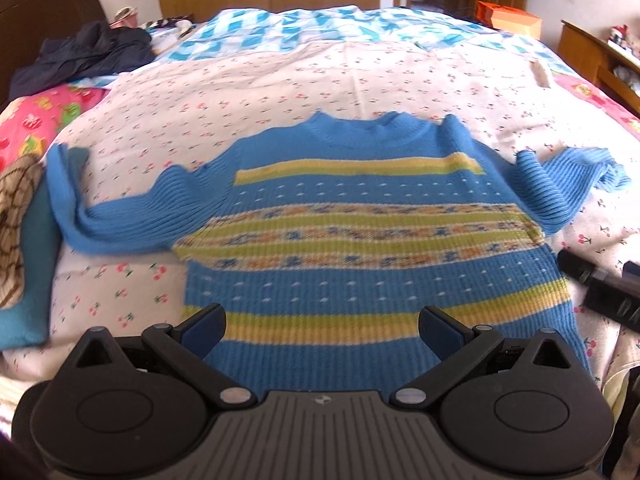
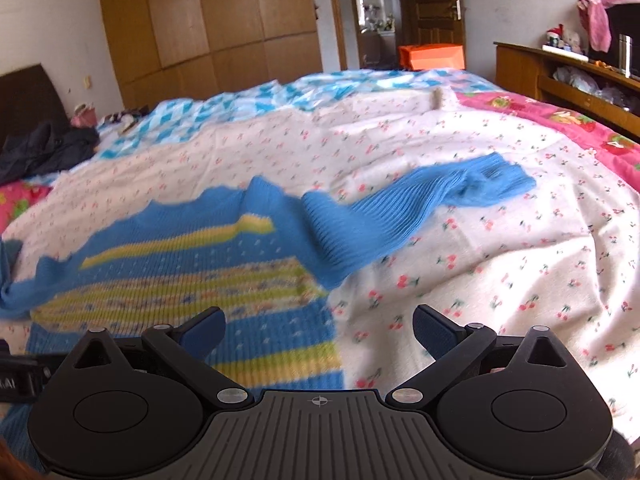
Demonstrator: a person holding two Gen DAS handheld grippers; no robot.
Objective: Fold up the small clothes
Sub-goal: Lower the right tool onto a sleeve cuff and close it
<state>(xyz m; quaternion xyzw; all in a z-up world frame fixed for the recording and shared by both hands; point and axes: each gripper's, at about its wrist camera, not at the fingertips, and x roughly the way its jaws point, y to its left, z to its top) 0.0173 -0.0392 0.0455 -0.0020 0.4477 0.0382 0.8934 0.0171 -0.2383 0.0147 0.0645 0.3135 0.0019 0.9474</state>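
sweater (image 1: 360, 240) spread flat on bed (image 1: 280, 80) — ready for folding | left claw (image 1: 320, 330) spread, empty | right claw (image 2: 319, 330) spread, empty — beside hem

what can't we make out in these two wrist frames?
- Sweater hem: left wrist view, hidden behind the left gripper body.
- Sweater's left half: right wrist view, cut off by the frame edge and the right gripper.
- Knit pattern: motion-blurred in both views.
- Shelf contents: right wrist view, too small.
- Dark clothes pile: left wrist view, garment types unclear.
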